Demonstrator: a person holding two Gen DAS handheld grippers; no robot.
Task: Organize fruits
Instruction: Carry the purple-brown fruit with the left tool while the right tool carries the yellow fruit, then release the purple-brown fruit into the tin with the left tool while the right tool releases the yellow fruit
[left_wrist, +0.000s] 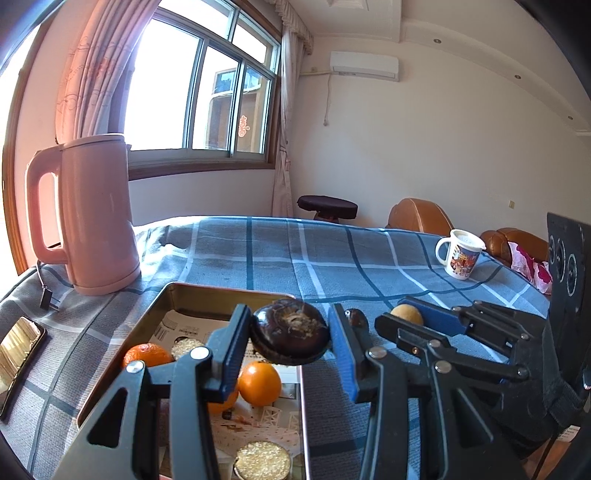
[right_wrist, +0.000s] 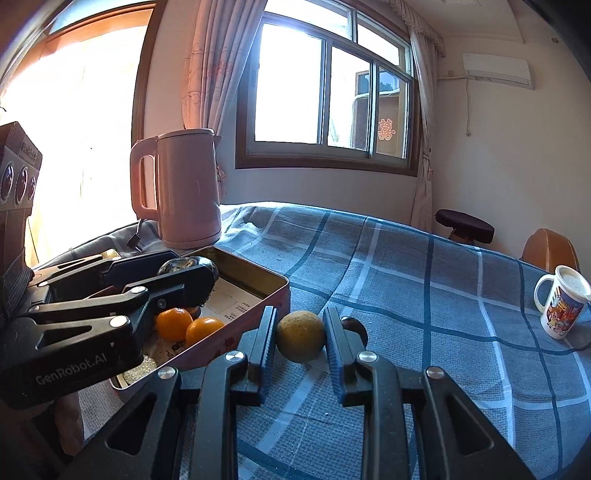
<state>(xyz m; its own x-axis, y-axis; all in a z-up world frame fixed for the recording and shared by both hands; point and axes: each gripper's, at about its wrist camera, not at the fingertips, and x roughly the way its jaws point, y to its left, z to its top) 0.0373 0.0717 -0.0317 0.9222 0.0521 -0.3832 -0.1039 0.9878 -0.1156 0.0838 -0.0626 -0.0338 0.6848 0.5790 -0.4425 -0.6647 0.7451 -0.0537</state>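
Note:
My left gripper (left_wrist: 289, 325) is shut on a dark purple round fruit (left_wrist: 291, 338), held just above the right rim of a metal tin tray (left_wrist: 221, 290). In the tray lie two oranges (left_wrist: 258, 382) and some grainy round items (left_wrist: 262, 459). My right gripper (right_wrist: 300, 325) is shut on a dull yellow round fruit (right_wrist: 301, 336), low over the blue checked cloth just right of the tray (right_wrist: 258, 266). A small dark fruit (right_wrist: 356, 325) rests on the cloth behind the right finger. The right wrist view shows the left gripper (right_wrist: 190, 264) over the tray with its dark fruit (right_wrist: 184, 264).
A pink electric kettle (left_wrist: 96, 214) stands behind the tray, its plug (left_wrist: 46, 297) lying on the cloth. A glossy flat object (left_wrist: 20, 343) lies at the far left. A printed white mug (left_wrist: 460, 258) stands at the right. A stool and brown armchairs sit beyond the table.

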